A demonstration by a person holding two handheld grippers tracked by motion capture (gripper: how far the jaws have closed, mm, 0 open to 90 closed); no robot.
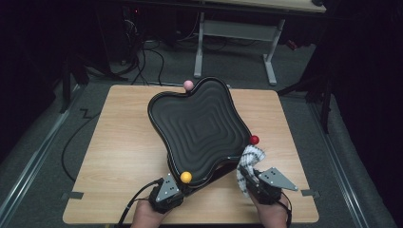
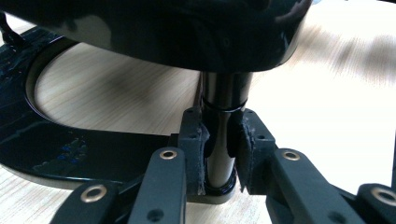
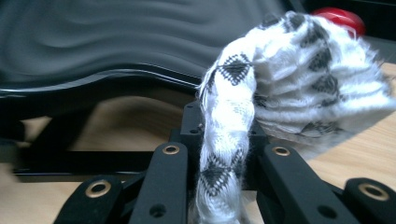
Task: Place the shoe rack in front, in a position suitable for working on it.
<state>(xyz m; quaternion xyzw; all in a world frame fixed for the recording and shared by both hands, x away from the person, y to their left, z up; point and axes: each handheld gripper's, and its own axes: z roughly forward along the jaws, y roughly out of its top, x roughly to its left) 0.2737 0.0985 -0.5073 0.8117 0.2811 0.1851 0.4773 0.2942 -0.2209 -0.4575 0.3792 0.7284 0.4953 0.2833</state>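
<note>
Currently the left hand-held gripper (image 1: 177,186) is clamped on the black post (image 2: 223,135) that carries the wavy black tray (image 1: 199,128), and the pads press the post from both sides just above the stand base (image 2: 42,140). The right hand-held gripper (image 1: 254,183) is clenched on a white cloth with a dark diamond pattern (image 3: 261,93); the bunched end of the cloth stands at the tray's near right rim, just below the red ball (image 1: 254,139).

Risks, judged from this state:
- The tray sits tilted on a single post. A firm push from the cloth on the rim is likely to twist the tray around the post or rock the stand, because the left grip holds a smooth, glossy cylinder that can slip.
- The cloth is pinched along a narrow twisted strand (image 3: 224,154). A drag across the ridged tray surface may pull it out of the jaws.
- The loose end may snag on the red ball or on the yellow ball (image 1: 186,177), which sits directly beside the left hand-held gripper.

Edges and free room:
- The stand is near the front edge of the counter (image 1: 123,142), and both hands are at that edge, so little room remains toward the person.
- Bare counter lies left of the tray, and a narrower strip lies right of it.
- The pink ball (image 1: 188,84) at the far rim lies at the counter's rear edge, so a shift of the stand away from the person would carry the tray past it.
</note>
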